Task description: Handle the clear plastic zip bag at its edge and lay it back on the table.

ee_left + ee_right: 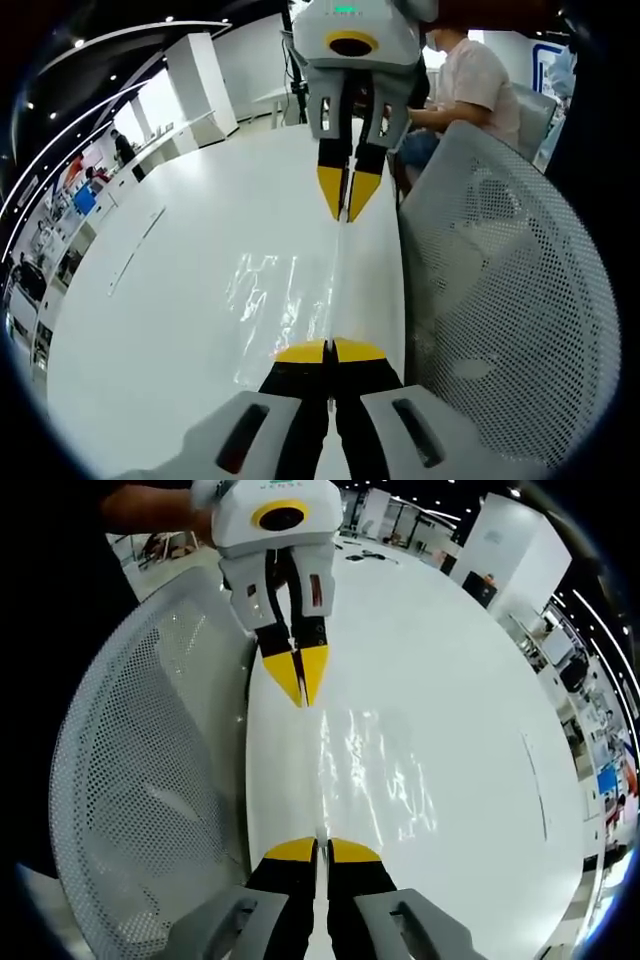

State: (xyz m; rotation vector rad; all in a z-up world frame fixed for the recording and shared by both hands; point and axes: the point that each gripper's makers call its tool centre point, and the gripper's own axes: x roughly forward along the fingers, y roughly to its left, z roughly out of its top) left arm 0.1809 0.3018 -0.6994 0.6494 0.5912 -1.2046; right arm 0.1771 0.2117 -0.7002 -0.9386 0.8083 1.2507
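two grippers clamped on zip bag (290,300) edge | left gripper (330,352) | right gripper (312,848) | bag stretched between

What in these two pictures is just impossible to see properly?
- Bag: clear, so its far edges vanish against the table in both views.
- Left gripper, right gripper: shut jaws hide the pinched edge.
- Left gripper view: person partly behind the chair.

White table (180,300); grey mesh chair (510,300); white pillar (200,80); ceiling light strips.
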